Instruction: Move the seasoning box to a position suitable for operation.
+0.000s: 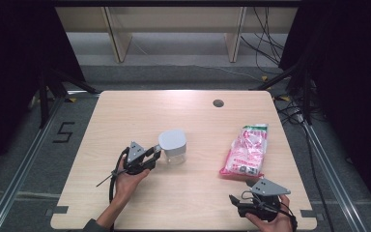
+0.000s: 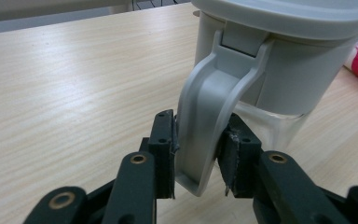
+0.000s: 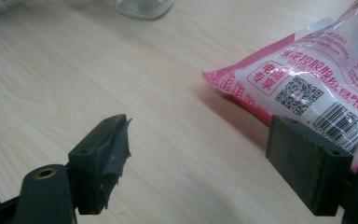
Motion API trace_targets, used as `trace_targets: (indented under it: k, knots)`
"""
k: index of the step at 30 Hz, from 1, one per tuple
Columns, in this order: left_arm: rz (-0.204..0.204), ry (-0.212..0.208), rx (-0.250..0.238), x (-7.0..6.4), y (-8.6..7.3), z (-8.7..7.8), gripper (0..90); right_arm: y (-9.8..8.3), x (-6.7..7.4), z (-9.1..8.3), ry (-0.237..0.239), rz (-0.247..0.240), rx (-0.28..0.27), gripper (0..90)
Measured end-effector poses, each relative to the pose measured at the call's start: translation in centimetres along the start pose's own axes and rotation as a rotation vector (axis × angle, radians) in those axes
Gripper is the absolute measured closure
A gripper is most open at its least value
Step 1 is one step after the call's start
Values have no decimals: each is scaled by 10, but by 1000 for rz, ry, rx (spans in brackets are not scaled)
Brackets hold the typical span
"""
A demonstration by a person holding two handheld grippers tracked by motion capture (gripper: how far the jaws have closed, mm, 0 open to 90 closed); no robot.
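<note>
A clear jug (image 1: 173,145) with a grey lid stands upright near the middle of the wooden table (image 1: 140,116). My left gripper (image 1: 155,157) reaches it from the left. In the left gripper view the jaws of the left gripper (image 2: 198,154) stand either side of the jug's grey handle (image 2: 205,116), and both pads touch it. A pink and white plastic bag (image 1: 246,151) lies flat at the right. My right gripper (image 1: 235,202) rests by the front edge, open and holding nothing. Its view shows the bag (image 3: 317,70) just beyond the right jaw of the right gripper (image 3: 198,154).
A dark round cable hole (image 1: 218,103) sits in the table's far side. Bare wood lies between the jug and the bag. Beyond the table are wooden shelf legs (image 1: 118,38) and loose cables (image 1: 270,53) on the floor. The jug's glass base (image 3: 142,7) shows in the right gripper view.
</note>
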State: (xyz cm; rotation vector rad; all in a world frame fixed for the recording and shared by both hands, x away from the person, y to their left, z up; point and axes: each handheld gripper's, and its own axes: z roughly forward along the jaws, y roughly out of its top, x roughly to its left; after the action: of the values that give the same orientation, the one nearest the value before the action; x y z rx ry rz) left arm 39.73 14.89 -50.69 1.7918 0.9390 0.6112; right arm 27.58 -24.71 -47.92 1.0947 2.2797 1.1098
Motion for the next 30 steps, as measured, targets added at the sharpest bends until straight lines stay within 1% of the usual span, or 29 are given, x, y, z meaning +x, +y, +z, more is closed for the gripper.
trace_targets:
  k: [2, 3, 4, 5, 6, 7, 8, 9, 10, 11, 12, 13, 14, 15, 16, 17, 18, 19, 22, 23, 24, 25, 26, 27, 28, 29, 30]
  knots:
    - [1, -1, -7, 0, 0, 2, 687, 0, 0, 0, 1, -1, -1, 222]
    - [-9, 2, -8, -1, 0, 2, 690, 0, 0, 0, 1, -1, -1, 222]
    - [24, 5, -6, 0, 0, 2, 692, 0, 1, 0, 3, 2, 1, 222]
    - [36, 0, -8, 0, 0, 3, 694, 0, 1, 0, 3, 5, 0, 222]
    - [20, -4, -11, -2, 0, 3, 695, 0, 2, -1, 7, 13, 8, 222]
    - [41, -6, -12, -1, 0, 3, 695, 1, 0, 1, 13, -11, -4, 222]
    - [27, -9, -13, -3, 0, 4, 696, 1, 0, 1, 7, -17, -7, 222]
    - [23, -15, -11, -4, 1, 4, 696, 1, 0, 1, 4, -24, -15, 222]
    - [26, -19, -9, -5, 1, 5, 696, 1, 0, 1, 5, -24, -14, 222]
    - [48, -18, -5, -4, 2, 5, 697, 1, 0, 1, 8, -17, -10, 222]
    - [47, -25, -13, -5, 1, 6, 697, 1, 0, 1, 10, -12, -6, 222]
    - [28, -29, -10, -7, 1, 6, 697, 1, 0, 1, 10, -12, -5, 222]
    - [40, -36, -11, -6, 1, 7, 697, 1, 0, 1, 11, -13, -5, 222]
    - [29, -47, -18, -7, 1, 8, 697, 1, 0, 1, 8, -16, -10, 222]
    - [27, -53, -12, -8, 1, 8, 697, 1, 0, 1, 6, -26, -17, 222]
    - [27, -53, -9, -9, 2, 8, 696, 1, 0, 1, 5, -23, -14, 222]
    - [39, -63, -9, -9, 2, 10, 696, 1, 0, 1, 5, -23, -13, 222]
    - [36, -77, -10, -10, 3, 11, 697, 1, 0, 1, 6, -23, -13, 222]
    - [48, -92, -6, -13, 4, 13, 696, 1, 0, 1, 10, -27, -11, 222]
    - [49, -99, -6, -15, 4, 14, 697, 1, 1, 1, 13, -12, -8, 222]
    - [57, -107, -8, -15, 5, 15, 697, 1, 0, 1, 12, -16, -8, 222]
    - [70, -103, -2, -16, 5, 14, 697, 1, 0, 1, 10, -23, -8, 222]
    - [59, -105, -4, -17, 5, 14, 697, 1, 0, 1, 12, -22, -7, 222]
    - [90, -112, -9, -15, 6, 15, 697, 1, 0, 1, 12, -22, -7, 222]
    - [65, -114, -6, -17, 5, 15, 697, 1, 0, 1, 12, -23, -7, 222]
    - [66, -120, -6, -17, 5, 15, 698, 1, 0, 1, 12, -24, -7, 222]
    - [67, -122, -5, -17, 5, 15, 697, 1, 1, 1, 18, -13, -6, 222]
